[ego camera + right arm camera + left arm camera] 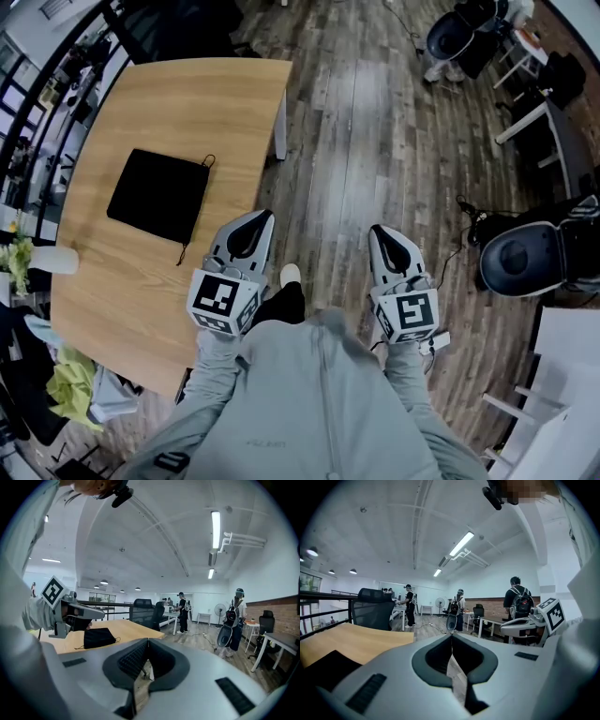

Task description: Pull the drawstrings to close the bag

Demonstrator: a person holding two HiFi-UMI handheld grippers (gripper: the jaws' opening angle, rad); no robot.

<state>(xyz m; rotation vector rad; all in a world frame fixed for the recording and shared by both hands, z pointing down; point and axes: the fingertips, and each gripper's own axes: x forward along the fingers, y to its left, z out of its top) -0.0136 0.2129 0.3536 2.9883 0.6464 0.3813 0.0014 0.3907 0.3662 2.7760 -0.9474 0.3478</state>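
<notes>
Black bag (157,195), light wooden table (150,112)

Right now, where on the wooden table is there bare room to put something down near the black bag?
Bare table lies beyond the black bag up to the far edge, and nearer, between bag and left gripper. Right of the bag its drawstrings lie. The left edge is crowded around a white cylinder.
</notes>
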